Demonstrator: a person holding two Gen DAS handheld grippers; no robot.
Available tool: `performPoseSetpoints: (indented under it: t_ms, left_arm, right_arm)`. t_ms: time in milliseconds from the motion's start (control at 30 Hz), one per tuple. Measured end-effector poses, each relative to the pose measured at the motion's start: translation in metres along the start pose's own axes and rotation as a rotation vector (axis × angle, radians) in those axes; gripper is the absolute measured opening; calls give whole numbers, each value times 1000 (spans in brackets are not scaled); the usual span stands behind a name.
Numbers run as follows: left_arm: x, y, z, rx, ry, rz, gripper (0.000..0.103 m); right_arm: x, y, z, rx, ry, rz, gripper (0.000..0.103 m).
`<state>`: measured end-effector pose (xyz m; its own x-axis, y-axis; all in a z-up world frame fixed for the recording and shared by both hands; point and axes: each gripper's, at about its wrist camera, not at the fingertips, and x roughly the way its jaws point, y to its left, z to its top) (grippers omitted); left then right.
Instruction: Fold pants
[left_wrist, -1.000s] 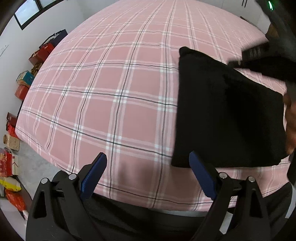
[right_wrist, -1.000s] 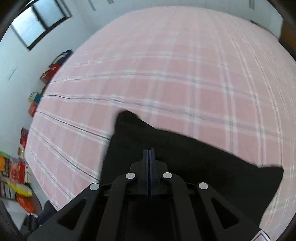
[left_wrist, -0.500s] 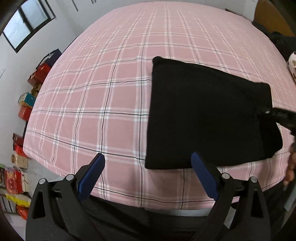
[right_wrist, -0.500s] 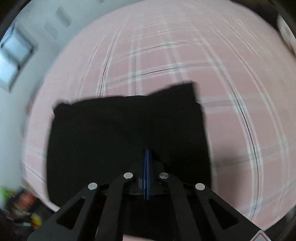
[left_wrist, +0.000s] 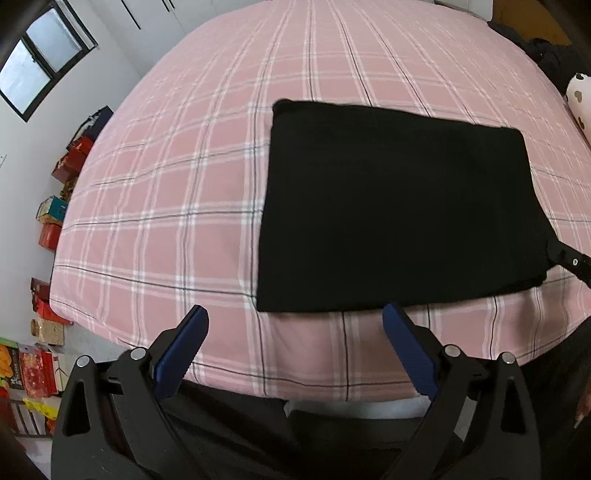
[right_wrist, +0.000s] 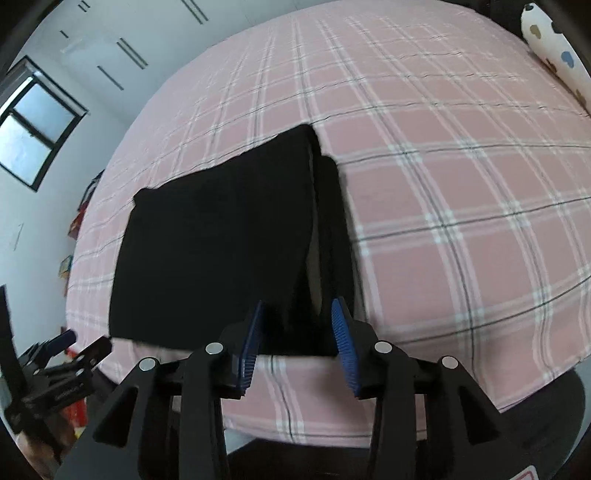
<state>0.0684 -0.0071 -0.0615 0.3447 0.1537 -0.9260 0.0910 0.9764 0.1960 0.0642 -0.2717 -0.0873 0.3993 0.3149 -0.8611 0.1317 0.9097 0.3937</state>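
The black pants lie folded into a flat rectangle on the pink plaid bed, near its front edge. My left gripper hovers open just in front of the pants' near edge, with nothing between its blue pads. In the right wrist view the pants show a top layer and a narrow strip of lower layer along the right side. My right gripper stands over the near right corner; its jaws are opening, the cloth lies between the pads, and they do not press on it.
A white pillow with coloured hearts lies at the bed's far right, with dark clothing behind it. Boxes and packets line the floor along the left wall under a window. The person's dark trousers fill the bottom of the left wrist view.
The right gripper, shut on the cloth before, swept to the right with the upper layer and laid it down. Its jaws have now parted. The pants lie flat as a rectangle.
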Motion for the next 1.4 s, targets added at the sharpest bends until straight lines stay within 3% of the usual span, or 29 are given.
performPoseSetpoints:
  t_ms: [67, 367, 467, 600, 700, 800, 1000, 1067, 1100, 1133, 1167, 1267, 1400]
  left_arm:
    - [-2, -5, -3, 18, -10, 0, 93]
    - [-15, -37, -14, 144, -63, -74, 93]
    - [-23, -55, -16, 212, -97, -108, 93]
    - [-29, -82, -17, 302, -145, -135, 94]
    - [-25, -98, -14, 322, -136, -166, 94]
    - [-23, -111, -9, 340, -125, -211, 94]
    - [-18, -140, 3, 393, -221, -257, 92]
    - [-9, -144, 11, 375, -220, -322, 71]
    - [-3, -146, 15, 370, -191, -358, 44]
    - [10, -147, 23, 346, -136, -374, 28]
    - [17, -145, 27, 326, -115, -375, 20]
    - [33, -127, 41, 215, -50, -469, 13]
    - [-2, -72, 57, 47, -146, -542, 12]
  right_arm:
    - [1, -1, -4, 9, 6, 12, 54]
    - [30, -14, -2, 89, 72, 88, 54]
    - [25, -23, 4, 157, 74, 143, 45]
    - [30, -26, 8, 169, 110, 164, 44]
    - [32, -20, 12, 143, 127, 185, 19]
    - [13, -2, 24, 112, 106, 263, 18]
    - [9, 3, 42, 170, 137, 372, 18]
    - [12, -4, 43, 219, 149, 399, 19]
    - [12, -8, 42, 235, 153, 408, 20]
    - [15, -13, 41, 253, 171, 409, 21]
    - [15, -18, 39, 261, 182, 396, 23]
    - [4, -34, 31, 293, 146, 361, 25]
    - [-32, -45, 21, 238, 11, 231, 30]
